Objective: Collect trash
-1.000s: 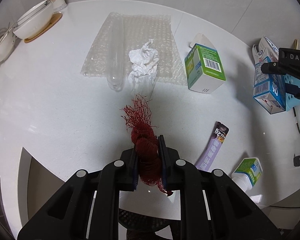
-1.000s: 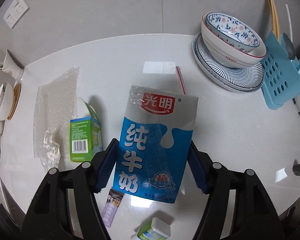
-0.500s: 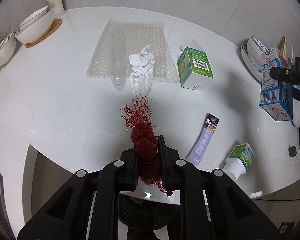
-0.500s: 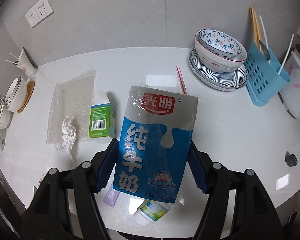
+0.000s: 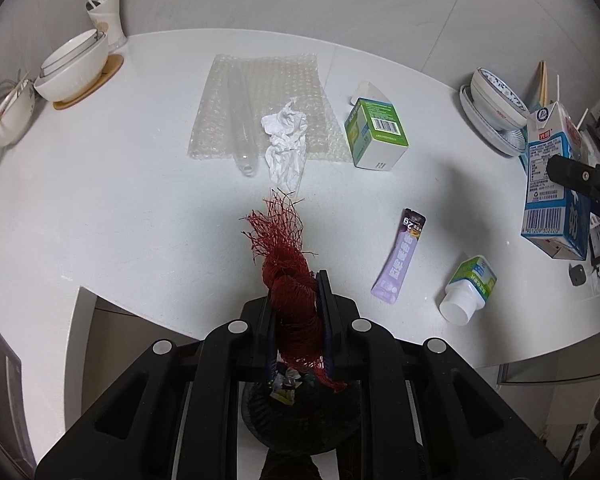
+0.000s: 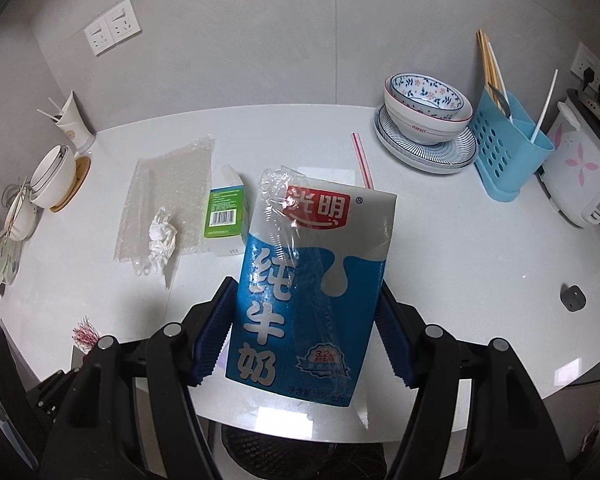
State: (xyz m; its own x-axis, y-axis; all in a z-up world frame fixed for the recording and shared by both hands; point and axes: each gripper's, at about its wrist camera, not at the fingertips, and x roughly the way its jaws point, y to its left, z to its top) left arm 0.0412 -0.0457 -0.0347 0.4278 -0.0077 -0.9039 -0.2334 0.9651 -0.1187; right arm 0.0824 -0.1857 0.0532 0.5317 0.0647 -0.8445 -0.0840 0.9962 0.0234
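My left gripper is shut on a bunched red mesh net and holds it over a black wire bin below the table's front edge. My right gripper is shut on a blue and white milk carton, held above the table's front edge; the carton also shows in the left wrist view. On the white table lie bubble wrap, a crumpled tissue, a green carton, a purple sachet and a small white bottle.
Stacked bowls on a plate, a blue cutlery holder and a white appliance stand at the right. A red straw lies near them. White bowls and a cup stand at the far left.
Both grippers have pulled back and up from the table with their loads. The bin now shows under both of them.
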